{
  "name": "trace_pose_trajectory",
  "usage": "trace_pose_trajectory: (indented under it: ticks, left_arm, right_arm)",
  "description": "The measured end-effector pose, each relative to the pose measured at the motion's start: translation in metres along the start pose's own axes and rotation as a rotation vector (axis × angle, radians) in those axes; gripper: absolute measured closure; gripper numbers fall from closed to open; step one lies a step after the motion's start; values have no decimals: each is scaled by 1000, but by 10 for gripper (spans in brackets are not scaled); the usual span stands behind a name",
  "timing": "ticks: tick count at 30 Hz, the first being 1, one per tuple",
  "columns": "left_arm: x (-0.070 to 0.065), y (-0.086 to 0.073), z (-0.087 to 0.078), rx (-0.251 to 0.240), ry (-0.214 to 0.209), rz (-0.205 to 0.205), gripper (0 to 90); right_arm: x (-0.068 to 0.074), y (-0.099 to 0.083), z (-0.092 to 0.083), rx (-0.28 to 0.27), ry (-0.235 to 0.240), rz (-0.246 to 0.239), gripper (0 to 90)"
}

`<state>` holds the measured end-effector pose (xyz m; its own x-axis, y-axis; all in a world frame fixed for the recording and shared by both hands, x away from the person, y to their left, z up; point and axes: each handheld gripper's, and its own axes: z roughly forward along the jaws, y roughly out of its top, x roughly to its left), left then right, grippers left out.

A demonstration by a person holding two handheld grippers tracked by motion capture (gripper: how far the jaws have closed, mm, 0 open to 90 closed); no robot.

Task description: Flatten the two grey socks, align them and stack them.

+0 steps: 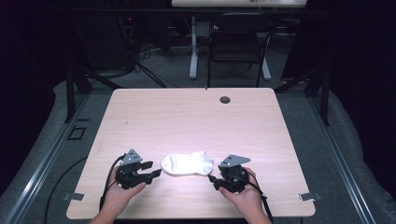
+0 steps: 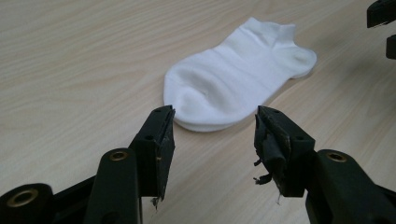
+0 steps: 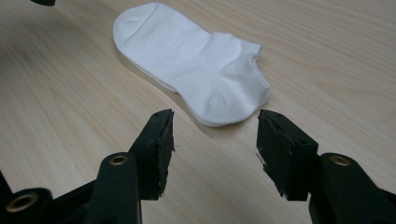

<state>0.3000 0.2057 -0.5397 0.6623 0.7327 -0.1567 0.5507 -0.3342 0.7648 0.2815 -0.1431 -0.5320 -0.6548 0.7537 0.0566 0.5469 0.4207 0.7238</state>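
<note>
white sock (image 1: 187, 164) flat on worktop (image 1: 187, 116); left hand-held gripper (image 1: 155, 169) at toe end, right hand-held gripper (image 1: 211, 178) at cuff end, both released, gripping nothing.

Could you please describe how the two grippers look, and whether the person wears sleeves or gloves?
Both the left gripper and the right gripper are black, each with two flat jaws, brass-coloured rivets, a grey three-cornered plate on top and a black cable trailing back. The jaw pads are worn and frayed at the edges. The left hand and right hand are bare; no sleeves or gloves visible.

White sock (image 1: 187, 164), pale wood table (image 1: 187, 116)
</note>
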Motion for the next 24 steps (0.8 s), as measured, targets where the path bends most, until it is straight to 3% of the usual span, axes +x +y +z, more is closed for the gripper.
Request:
trace_pose_trajectory:
  ticks: [5,12,20,24]
  left_arm:
    - [0,-11,-5,16,2,10,478]
    - [6,-26,-2,53,21,24,480]
    - [14,-30,4,63,44,27,480]
    - [15,-30,6,53,56,38,479]
  right_arm:
    - [5,-14,-2,2,-6,-20,462]
    - [-2,-28,1,9,-27,-37,465]
    - [-8,-38,9,15,-43,-11,483]
    - [-8,-38,13,16,-43,-23,484]
